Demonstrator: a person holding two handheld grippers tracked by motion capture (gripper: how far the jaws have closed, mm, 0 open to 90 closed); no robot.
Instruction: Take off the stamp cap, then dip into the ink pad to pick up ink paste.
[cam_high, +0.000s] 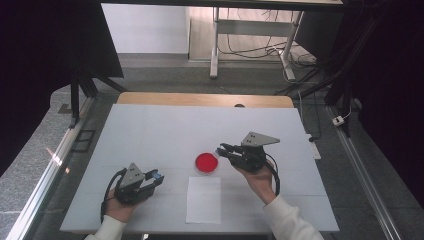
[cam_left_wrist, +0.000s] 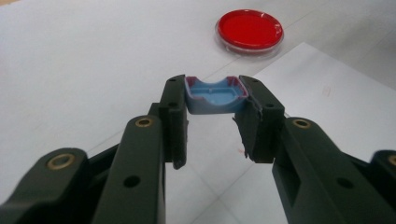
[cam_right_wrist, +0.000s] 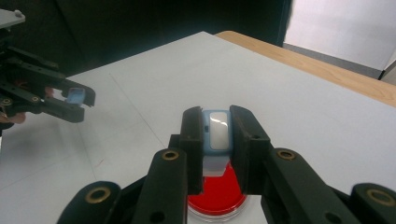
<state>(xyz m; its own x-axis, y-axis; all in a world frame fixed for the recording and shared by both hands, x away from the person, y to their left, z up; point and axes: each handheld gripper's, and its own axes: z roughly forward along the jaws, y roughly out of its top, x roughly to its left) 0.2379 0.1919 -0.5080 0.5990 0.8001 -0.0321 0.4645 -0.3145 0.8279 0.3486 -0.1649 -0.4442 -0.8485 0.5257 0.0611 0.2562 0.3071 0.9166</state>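
Over on the left, the left claw sits low over the near part of the bench, the person's left hand wrapped round its body. In the left gripper view its jaws are clamped on a small blue cap — a shallow piece with a reddish rim, hollow side up, pinched at its two ends. There is plenty of bare white surface to the left of this claw and ahead of it, and the bench's near edge lies not far behind the hand.

Moving toward the middle, a white sheet of paper lies flat, its near edge close to the bench's near edge. Just beyond the sheet's far edge sits a round red dish with a clear rim; whether dish and sheet touch I cannot tell. In the left gripper view the dish stands well ahead of the cap, with open bench between them.

To the right, the right claw hovers just beside the dish's right edge, held by the right hand. In the right gripper view its jaws are clenched on a light blue piece with a pale window, held upright directly above the dish. Behind it the white surface runs clear to the wooden far edge — and the space to the right of this hand is open too.
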